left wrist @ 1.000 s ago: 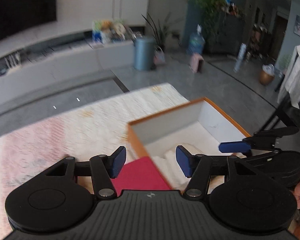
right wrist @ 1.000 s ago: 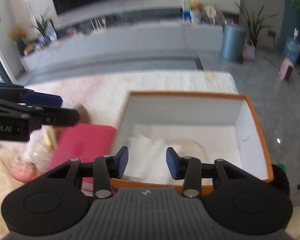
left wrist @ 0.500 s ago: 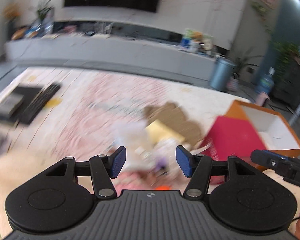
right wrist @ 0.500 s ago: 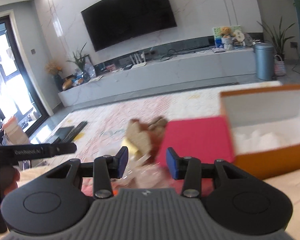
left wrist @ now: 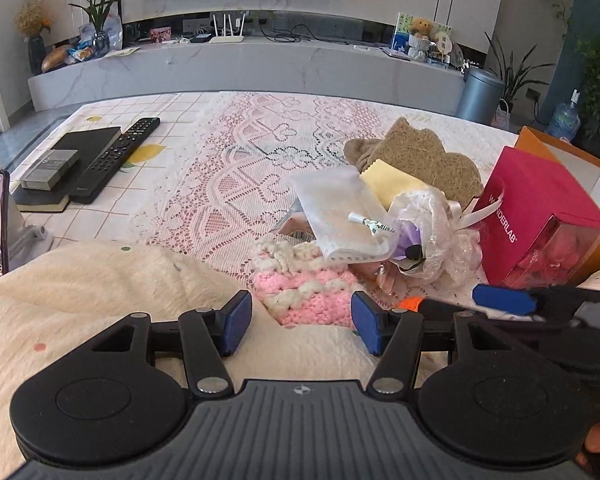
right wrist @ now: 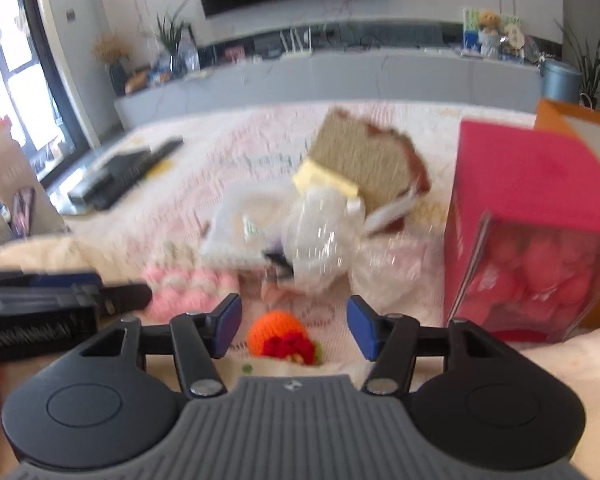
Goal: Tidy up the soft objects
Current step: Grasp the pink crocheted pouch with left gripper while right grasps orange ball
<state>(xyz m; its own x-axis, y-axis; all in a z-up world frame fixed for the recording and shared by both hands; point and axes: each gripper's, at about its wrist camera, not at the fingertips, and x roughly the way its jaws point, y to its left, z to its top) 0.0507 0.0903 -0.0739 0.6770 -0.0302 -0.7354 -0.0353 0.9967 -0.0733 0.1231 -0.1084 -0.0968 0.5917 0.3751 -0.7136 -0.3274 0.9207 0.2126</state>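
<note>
Left tongs (left wrist: 301,323), right tongs (right wrist: 293,327) agape, empty.

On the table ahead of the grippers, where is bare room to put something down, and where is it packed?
Bare lace tablecloth runs between the remote on the left and the brown bear-shaped pad. It is crowded on the right: white cloth, plastic-wrapped bundle, pink knit piece and magenta box sit bunched together. The cream blanket fills the near left.
</note>
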